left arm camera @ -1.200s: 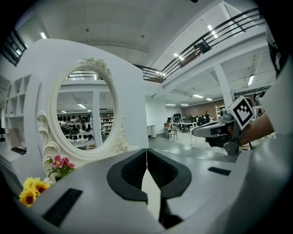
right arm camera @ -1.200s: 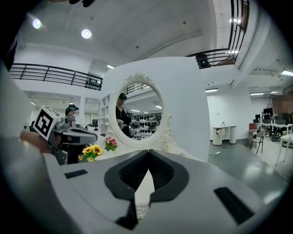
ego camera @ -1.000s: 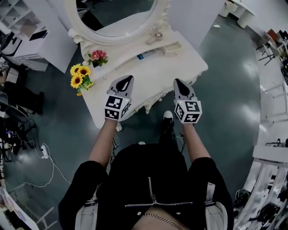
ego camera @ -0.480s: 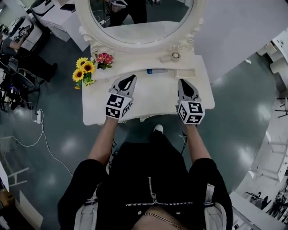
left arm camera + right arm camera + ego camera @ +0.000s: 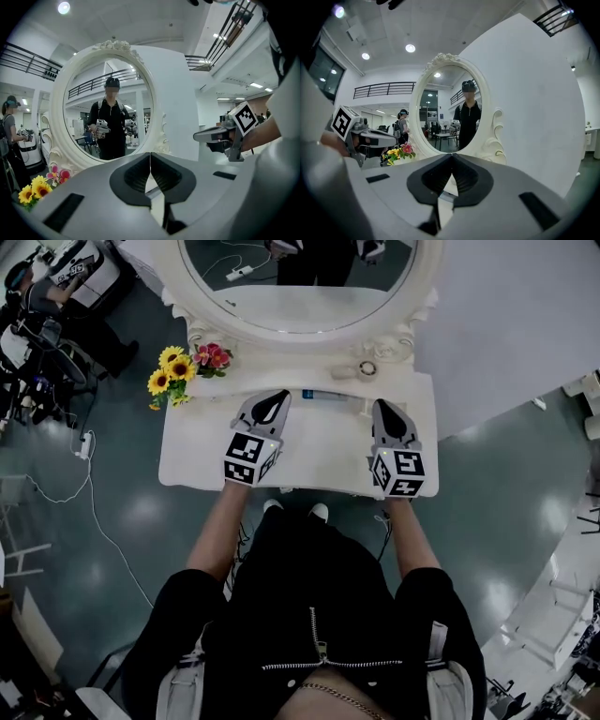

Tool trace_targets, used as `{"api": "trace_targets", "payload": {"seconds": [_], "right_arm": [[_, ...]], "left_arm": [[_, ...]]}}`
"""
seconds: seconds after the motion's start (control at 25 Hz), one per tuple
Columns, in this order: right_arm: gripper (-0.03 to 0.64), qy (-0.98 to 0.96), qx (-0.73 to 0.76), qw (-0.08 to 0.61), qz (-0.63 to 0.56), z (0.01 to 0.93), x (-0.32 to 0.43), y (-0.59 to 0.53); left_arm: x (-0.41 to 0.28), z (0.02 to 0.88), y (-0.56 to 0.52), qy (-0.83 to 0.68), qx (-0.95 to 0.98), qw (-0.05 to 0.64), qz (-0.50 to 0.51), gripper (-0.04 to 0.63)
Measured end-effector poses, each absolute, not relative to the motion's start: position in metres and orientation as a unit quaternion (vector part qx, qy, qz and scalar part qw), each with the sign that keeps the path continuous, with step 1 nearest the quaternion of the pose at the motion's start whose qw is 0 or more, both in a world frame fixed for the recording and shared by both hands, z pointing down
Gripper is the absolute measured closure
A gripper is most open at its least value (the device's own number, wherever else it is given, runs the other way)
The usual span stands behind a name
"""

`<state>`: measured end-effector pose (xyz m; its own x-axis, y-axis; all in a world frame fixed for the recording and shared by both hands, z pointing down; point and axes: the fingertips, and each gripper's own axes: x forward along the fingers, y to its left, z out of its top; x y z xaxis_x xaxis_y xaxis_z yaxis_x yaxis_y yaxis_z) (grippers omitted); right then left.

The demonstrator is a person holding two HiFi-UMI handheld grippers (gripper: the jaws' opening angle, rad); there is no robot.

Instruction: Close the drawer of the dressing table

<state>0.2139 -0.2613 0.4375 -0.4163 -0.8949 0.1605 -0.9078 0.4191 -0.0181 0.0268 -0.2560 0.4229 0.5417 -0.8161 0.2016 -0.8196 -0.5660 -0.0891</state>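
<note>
Head view: the dressing table [image 5: 187,465] stands straight ahead, its near edge by the person's shoes [image 5: 319,511], with open floor [image 5: 122,521] on either side; its drawer cannot be made out. The left gripper [image 5: 275,396] and right gripper [image 5: 382,407] hover over the top, well apart.

Left gripper view: jaws pressed together, empty, facing the mirror [image 5: 105,108], with flowers [image 5: 37,186] low left.

Right gripper view: jaws together, empty; a white wall [image 5: 543,108] rises beside the mirror.

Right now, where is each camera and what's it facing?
Head view: on the person's head, looking down at the dressing table; shows arms, left gripper, right gripper.
Left gripper view: on left gripper, faces the mirror; shows its shut jaws.
Right gripper view: on right gripper, faces mirror; shows its shut jaws.
Shared: both gripper views show mirror and flowers.
</note>
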Motion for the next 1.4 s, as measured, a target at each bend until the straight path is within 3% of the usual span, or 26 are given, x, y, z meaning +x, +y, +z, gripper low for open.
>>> {"api": "trace_targets", "payload": {"seconds": [0.48,0.84,1.4], "right_arm": [[0.607,-0.846,0.528,0.056,0.049,0.439,0.242,-0.272],[0.526,-0.841,0.535,0.065,0.058,0.448,0.25,-0.271],[0.505,-0.806,0.568,0.114,0.121,0.525,0.27,-0.268]], "left_arm": [[0.058,0.423,-0.271,-0.467,0.877,0.008,0.111,0.574],[0.06,0.433,-0.275,-0.461,0.879,0.019,0.121,0.574],[0.058,0.474,-0.284,-0.437,0.885,0.053,0.15,0.574]]}}
